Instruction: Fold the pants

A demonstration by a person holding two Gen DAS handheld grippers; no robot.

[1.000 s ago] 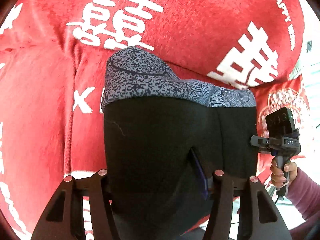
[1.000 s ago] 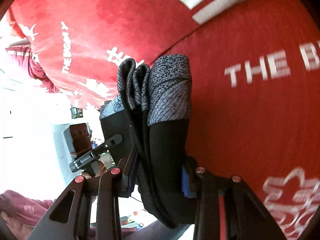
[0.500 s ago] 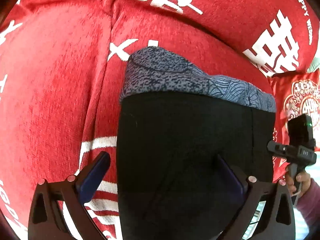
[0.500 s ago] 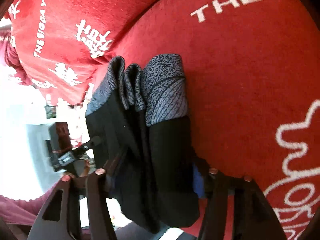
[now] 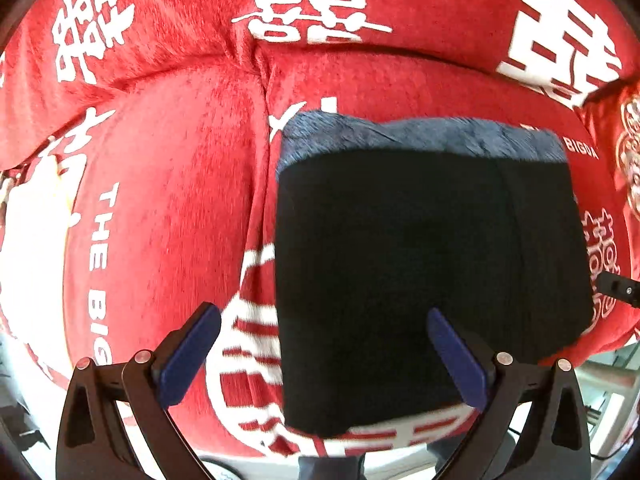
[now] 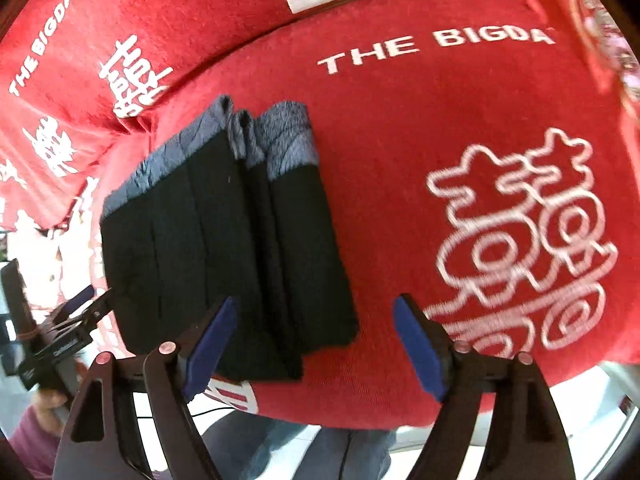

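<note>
Red sofa cover (image 5: 168,208) with white print under everything. Left gripper (image 5: 324,356) fingers (image 5: 188,352) spread wide, clamping nothing, right pad over the pants' near edge. Right gripper (image 6: 316,348) fingers (image 6: 416,352) opening, apart, pants corner between them, untouched. Pants (image 6: 224,248), black with grey band, lie folded in a stack on the cover. Hand (image 6: 48,400) at lower left of the right view.

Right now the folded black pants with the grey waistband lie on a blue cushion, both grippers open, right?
Not quite. The cushion is red with white lettering, as the right wrist view shows. The pants do lie folded there, with left gripper and right gripper open.
</note>
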